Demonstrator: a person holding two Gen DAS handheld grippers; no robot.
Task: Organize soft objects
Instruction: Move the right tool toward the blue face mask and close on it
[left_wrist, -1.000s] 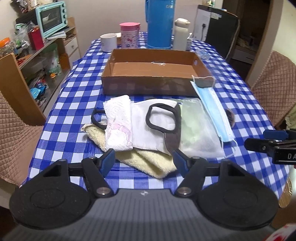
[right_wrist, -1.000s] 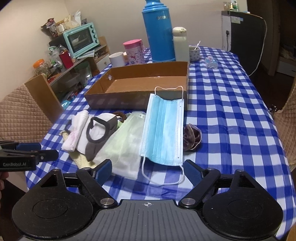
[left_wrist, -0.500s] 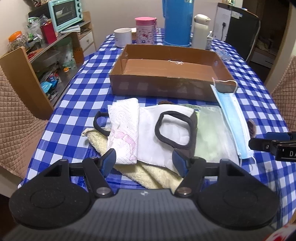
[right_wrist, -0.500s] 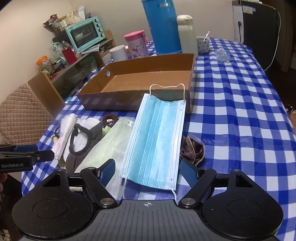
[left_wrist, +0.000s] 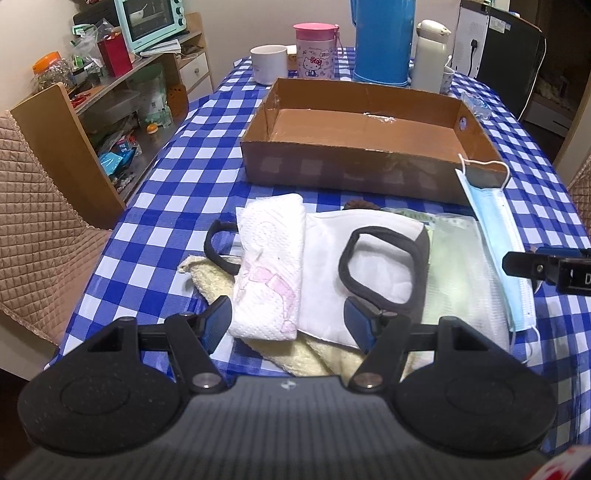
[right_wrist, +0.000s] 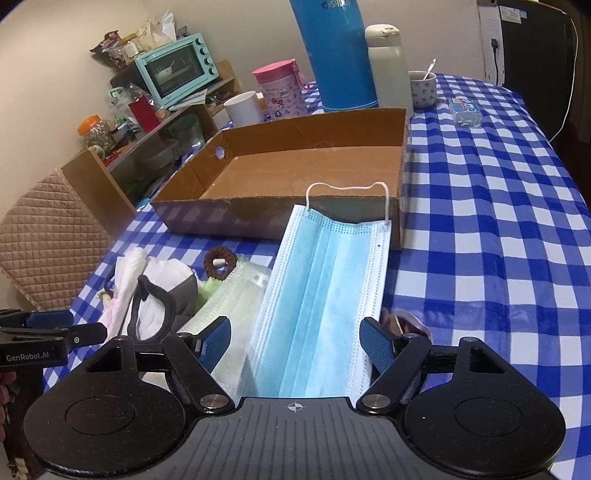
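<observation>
"GenRobot.AI" reads on the left gripper (right_wrist: 79, 338); both grippers stand spread, pinching nothing. Only the right wrist view shows the brown hair tie (right_wrist: 220, 264). The blue mask (right_wrist: 325, 306) lies between the right gripper (right_wrist: 300, 341) pads (its loop against the cardboard box (right_wrist: 258, 221)).

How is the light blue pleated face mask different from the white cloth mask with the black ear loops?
The light blue pleated face mask lies stretched out long and flat; the white cloth mask with black ear loops looks folded over and thicker. The blue mask has thin white cord loops, the white one wide black bands. The blue mask's far end leans on the brown cardboard box; the white mask lies clear of it. Both lie outside the box on the checked tablecloth.
</observation>
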